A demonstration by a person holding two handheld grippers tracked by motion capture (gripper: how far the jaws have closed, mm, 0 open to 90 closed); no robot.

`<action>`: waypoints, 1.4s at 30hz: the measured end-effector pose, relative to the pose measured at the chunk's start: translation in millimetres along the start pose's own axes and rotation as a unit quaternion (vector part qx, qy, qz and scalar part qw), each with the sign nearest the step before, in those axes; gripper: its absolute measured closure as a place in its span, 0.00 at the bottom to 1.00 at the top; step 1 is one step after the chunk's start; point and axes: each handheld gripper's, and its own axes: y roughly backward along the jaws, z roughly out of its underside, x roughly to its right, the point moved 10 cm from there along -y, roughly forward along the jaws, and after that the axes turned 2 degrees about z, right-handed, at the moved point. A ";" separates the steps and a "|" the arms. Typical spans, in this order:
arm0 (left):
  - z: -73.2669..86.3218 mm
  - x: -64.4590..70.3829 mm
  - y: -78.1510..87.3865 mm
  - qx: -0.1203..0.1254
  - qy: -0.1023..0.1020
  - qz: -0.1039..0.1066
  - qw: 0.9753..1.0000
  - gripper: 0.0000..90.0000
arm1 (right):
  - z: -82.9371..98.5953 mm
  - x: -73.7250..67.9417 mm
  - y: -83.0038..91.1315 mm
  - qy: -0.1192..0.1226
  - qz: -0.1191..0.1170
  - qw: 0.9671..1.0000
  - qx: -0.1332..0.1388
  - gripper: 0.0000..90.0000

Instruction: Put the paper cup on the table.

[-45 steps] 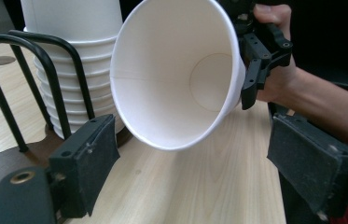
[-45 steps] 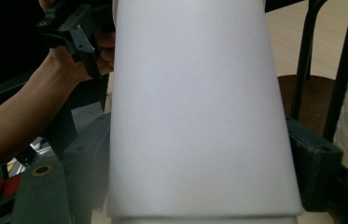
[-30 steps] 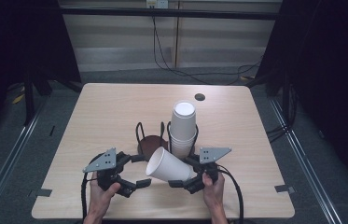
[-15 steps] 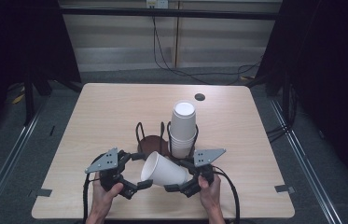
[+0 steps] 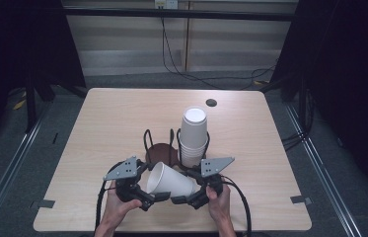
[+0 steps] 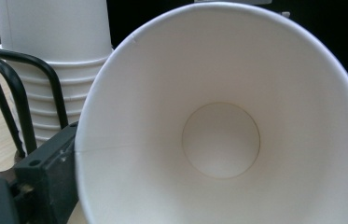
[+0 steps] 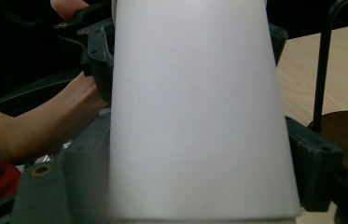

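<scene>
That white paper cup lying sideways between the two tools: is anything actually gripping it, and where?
The right gripper holds the single paper cup by its narrow bottom end, mouth turned toward the left gripper. Whether the left one also grips the rim cannot be told.

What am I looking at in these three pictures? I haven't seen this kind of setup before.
A person at a wooden table holds a hand-held two-jaw tool in each hand: the left gripper and the right gripper. The high view looks down from above; the other two come from cameras riding on each gripper. On the table stands a black wire cup holder with a stack of white paper cups in it. Between the grippers, a single paper cup lies sideways, its base in the right gripper, its open mouth facing the left gripper's camera.
</scene>
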 end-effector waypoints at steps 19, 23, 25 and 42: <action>7.1 -2.8 1.6 -0.024 0.033 0.025 0.999 0.13 | 3.8 5.2 0.3 0.005 0.034 0.999 -0.010 0.17; 8.9 -6.0 2.3 -0.035 0.028 0.009 0.999 0.13 | 3.9 7.5 4.5 0.002 0.048 0.999 -0.002 0.16; 7.3 -6.7 3.6 -0.029 0.030 0.010 0.999 0.13 | 3.4 7.7 6.8 0.004 0.055 0.998 0.003 0.16; -1.9 -20.4 28.7 -0.032 0.051 -0.037 0.998 0.13 | 8.4 29.3 34.4 -0.004 0.186 0.981 0.059 0.13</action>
